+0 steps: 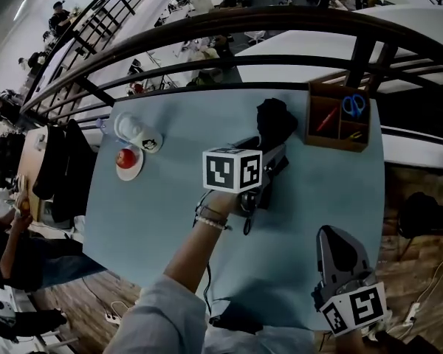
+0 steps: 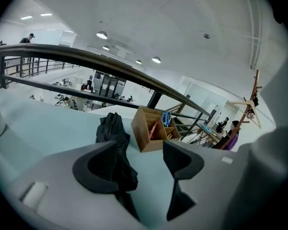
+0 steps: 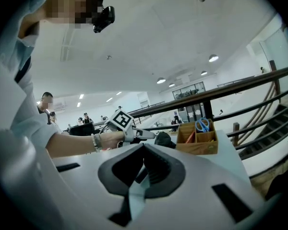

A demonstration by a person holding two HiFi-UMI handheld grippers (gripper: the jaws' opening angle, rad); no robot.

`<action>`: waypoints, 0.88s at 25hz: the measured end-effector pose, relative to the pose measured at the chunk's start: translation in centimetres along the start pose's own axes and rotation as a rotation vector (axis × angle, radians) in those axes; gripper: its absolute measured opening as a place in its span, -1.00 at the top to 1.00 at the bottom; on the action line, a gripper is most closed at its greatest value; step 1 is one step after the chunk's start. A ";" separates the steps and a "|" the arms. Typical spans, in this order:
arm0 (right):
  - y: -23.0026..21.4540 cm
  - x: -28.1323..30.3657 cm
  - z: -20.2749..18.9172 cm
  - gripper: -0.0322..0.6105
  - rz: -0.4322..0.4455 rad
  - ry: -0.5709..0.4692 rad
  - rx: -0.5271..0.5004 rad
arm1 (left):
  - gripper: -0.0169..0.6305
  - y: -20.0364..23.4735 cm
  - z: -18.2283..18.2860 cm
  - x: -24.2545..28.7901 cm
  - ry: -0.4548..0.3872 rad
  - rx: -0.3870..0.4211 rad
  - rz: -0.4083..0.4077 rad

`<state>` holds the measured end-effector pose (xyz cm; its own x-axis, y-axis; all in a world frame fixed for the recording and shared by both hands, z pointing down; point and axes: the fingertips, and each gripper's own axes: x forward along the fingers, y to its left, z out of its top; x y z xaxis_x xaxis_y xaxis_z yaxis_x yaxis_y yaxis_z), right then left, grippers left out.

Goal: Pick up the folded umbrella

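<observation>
Folded umbrella [image 1: 275, 121] lies black and crumpled on the pale blue desk [image 1: 155, 220], just past the desk's middle toward 12 o'clock in the head view, its length running from 12 toward 6. A wooden organiser [image 1: 334, 141] with blue scissors [image 1: 354, 105] stands apart at its 3 o'clock; a white mug [image 1: 134, 130] sits well off at 9 o'clock.

The left tongs [image 2: 145, 153] stand wide open over the umbrella's near part and grip nothing; in the left gripper view the fabric sits hard by the jaw at 9 o'clock, while the jaw at 3 o'clock has bare desk before it, so the bundle looks off-centre in the gap. The right tongs [image 3: 144, 147] are closed on nothing, hovering at the desk's 5 o'clock corner.

The step in hand seems to be the reach. To do it well, shift the left tongs a little toward 9 o'clock so both pads bracket the thick folded body; lower until they flank it close to the desk; then close firmly across its width. A pinch on loose cloth alone would likely let it sag or unfurl.
</observation>
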<state>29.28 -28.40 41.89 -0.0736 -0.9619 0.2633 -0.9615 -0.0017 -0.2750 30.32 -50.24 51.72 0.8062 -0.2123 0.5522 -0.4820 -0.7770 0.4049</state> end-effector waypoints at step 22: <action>-2.7 1.4 -2.3 0.90 -0.040 0.042 0.060 | 0.02 7.4 -3.8 9.0 0.291 -0.050 0.147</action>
<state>31.20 -29.09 45.11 -0.0477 -0.9485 0.3130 -0.9463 -0.0574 -0.3181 32.74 -55.63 62.48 0.5982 -0.1357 0.7898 -0.6079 -0.7190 0.3369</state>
